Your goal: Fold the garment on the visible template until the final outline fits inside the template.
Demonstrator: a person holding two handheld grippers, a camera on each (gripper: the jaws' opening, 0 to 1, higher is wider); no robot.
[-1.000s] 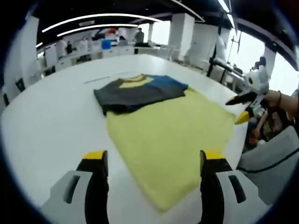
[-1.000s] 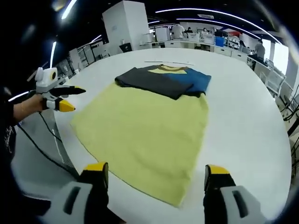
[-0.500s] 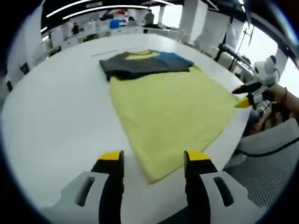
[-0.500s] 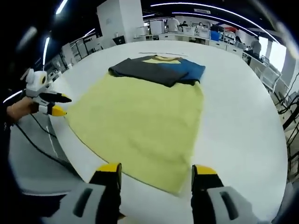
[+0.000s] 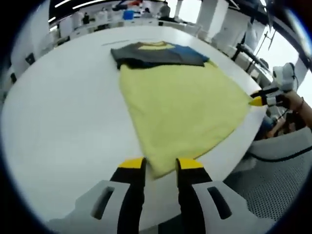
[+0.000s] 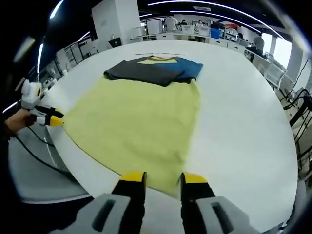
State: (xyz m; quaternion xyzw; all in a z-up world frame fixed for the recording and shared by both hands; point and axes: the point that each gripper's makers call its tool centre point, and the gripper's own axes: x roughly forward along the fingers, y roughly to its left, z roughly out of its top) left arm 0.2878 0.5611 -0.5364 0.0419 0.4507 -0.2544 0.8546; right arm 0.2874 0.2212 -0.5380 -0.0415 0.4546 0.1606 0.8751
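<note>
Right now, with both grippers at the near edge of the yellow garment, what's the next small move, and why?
Probably close both pairs of fingers. The left gripper and the right gripper each straddle a near corner of the yellow garment with a gap between the tips, so neither seems to grip the cloth yet.

Soft, matt yellow cloth garment (image 5: 180,105) with a slightly nubbly weave, its dark grey and blue folded top part (image 5: 158,53) just as matt. Beneath it a smooth white round table (image 5: 63,117), faintly sheened. Gripper fingertips (image 5: 131,163) are glossy yellow plastic on black.
</note>
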